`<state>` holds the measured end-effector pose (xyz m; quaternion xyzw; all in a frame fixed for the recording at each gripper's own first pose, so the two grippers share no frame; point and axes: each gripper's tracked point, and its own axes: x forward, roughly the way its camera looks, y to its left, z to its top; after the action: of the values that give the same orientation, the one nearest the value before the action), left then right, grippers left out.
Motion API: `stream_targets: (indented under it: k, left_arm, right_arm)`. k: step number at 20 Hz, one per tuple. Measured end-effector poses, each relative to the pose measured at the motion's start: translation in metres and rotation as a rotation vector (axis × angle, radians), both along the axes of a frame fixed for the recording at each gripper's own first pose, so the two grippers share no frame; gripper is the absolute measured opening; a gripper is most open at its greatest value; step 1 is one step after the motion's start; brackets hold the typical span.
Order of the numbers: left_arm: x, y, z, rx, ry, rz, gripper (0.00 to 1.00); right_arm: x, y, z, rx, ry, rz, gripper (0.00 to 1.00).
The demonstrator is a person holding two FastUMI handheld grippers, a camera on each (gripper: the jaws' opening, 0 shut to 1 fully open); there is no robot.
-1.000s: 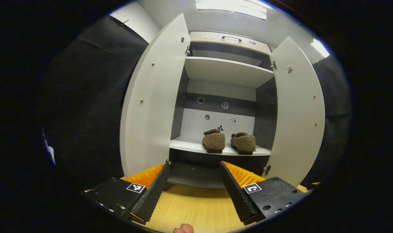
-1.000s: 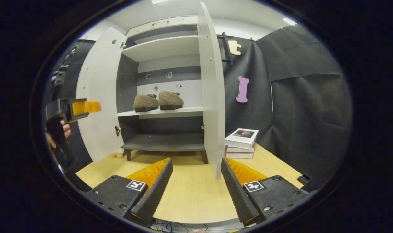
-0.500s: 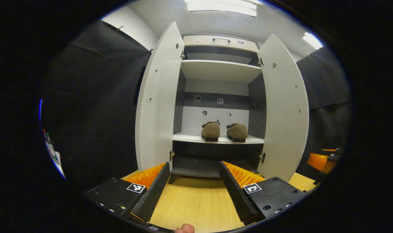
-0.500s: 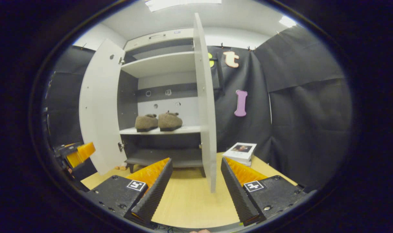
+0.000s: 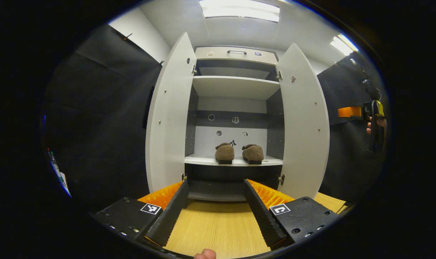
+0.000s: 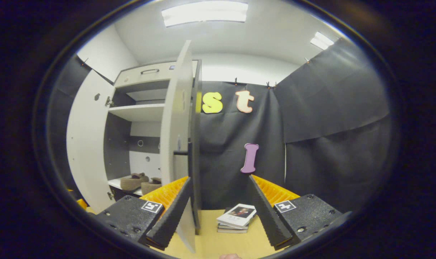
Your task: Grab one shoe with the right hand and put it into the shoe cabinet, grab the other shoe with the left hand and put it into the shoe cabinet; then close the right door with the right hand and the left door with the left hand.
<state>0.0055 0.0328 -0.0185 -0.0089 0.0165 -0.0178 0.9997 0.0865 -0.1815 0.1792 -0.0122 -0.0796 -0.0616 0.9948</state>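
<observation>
Two brown fuzzy shoes, one (image 5: 224,154) beside the other (image 5: 253,153), stand side by side on the middle shelf of the white shoe cabinet (image 5: 235,86). Both doors hang open: the left door (image 5: 167,118) and the right door (image 5: 304,122). My left gripper (image 5: 214,212) is open and empty, low over the table, facing the cabinet from a distance. My right gripper (image 6: 216,212) is open and empty too. It looks along the right door (image 6: 176,144) from the outer side, the door's edge near its left finger. The shoes (image 6: 133,181) peek out past that door. In the left gripper view the right gripper (image 5: 358,112) is held beyond the right door.
A wooden table (image 5: 218,226) carries the cabinet. A short stack of books (image 6: 237,217) lies on it to the right of the cabinet. Black cloth walls enclose the booth. The cabinet's bottom shelf (image 5: 214,190) and top shelf (image 5: 235,84) hold nothing.
My left gripper has backed away from the cabinet, which looks smaller. My right gripper has risen and swung right, round to the outer side of the right door. Both stay open.
</observation>
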Motion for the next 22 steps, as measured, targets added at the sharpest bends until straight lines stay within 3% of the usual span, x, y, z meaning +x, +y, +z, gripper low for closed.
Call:
stream_targets:
  k: [5,7,14,22]
  left_arm:
    - [-0.006,-0.011,0.004,0.022,-0.010,-0.028,0.94]
    - [-0.006,-0.011,0.000,0.025,0.003,-0.025,0.94]
    - [-0.004,-0.012,-0.009,0.021,0.038,-0.032,0.94]
    - [-0.004,-0.002,-0.017,0.032,0.073,-0.023,0.94]
  right_arm:
    - [0.048,0.002,0.013,-0.033,0.018,0.029,0.98]
    - [0.056,-0.002,0.016,-0.057,0.009,0.005,0.98]
    - [0.059,0.014,0.014,-0.054,0.006,0.052,0.93]
    - [0.068,0.107,0.003,-0.030,0.016,0.248,0.90]
